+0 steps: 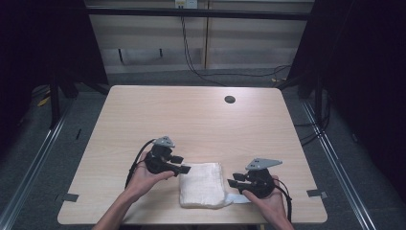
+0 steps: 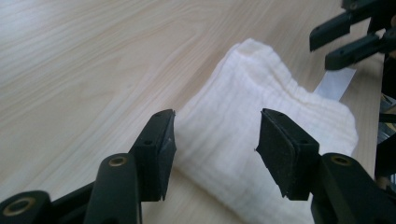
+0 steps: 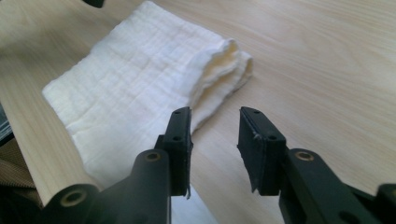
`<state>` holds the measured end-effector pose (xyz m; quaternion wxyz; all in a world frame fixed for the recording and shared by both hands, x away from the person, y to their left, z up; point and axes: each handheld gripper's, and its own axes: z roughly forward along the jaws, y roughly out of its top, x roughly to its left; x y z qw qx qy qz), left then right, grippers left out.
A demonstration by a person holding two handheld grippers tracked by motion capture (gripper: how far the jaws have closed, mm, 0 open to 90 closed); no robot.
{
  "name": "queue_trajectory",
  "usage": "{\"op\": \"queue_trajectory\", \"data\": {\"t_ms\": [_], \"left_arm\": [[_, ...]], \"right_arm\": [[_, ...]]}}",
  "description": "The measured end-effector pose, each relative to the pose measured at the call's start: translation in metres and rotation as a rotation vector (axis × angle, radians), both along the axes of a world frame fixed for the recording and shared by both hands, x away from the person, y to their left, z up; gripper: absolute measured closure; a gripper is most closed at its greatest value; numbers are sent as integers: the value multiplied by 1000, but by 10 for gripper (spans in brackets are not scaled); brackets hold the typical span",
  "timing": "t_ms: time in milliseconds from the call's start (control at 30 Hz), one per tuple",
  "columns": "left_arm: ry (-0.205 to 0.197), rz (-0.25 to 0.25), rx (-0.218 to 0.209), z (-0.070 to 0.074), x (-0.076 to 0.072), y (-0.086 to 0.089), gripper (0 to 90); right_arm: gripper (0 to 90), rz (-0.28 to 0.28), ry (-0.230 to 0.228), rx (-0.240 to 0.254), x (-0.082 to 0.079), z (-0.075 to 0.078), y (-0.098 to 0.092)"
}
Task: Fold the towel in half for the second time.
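A folded white cloth (image 1: 201, 184) lies near the table's front edge, between my two grippers. My left gripper (image 1: 184, 164) is just left of it, held in a hand, its jaws open and empty. In the left gripper view the cloth (image 2: 243, 121) lies beyond the spread jaws of that gripper (image 2: 215, 135), and the right gripper's jaws (image 2: 341, 42) show at the top right. My right gripper (image 1: 231, 179) sits just right of the cloth, jaws parted with nothing between them. In the right gripper view its jaws (image 3: 215, 135) stand over bare wood beside the cloth's folded edge (image 3: 135, 79).
The light wooden table (image 1: 191, 115) has a dark round hole (image 1: 230, 99) at the back. A white strip (image 1: 238, 198) pokes out from under the cloth's right side. Grey tape marks (image 1: 71, 197) sit by the front corners. Cables run on the floor behind.
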<state>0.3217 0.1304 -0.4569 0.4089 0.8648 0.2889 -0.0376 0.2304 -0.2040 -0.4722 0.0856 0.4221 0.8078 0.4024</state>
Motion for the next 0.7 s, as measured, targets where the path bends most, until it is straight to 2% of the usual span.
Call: {"op": "queue_trajectory", "data": {"t_ms": [200,500,633,700], "left_arm": [[11,43,-1,0,-7,33,456],[-36,115,22,3,-23,72,382],[-37,153,9,2,-31,91,356],[-33,173,21,-1,-34,100,351]], "right_arm": [[620,-39,-23,35,-4,5,-12],[585,-79,-54,36,-2,19,-29],[559,-120,-78,54,-1,23,-42],[556,-133,-81,60,-2,23,-48]]}}
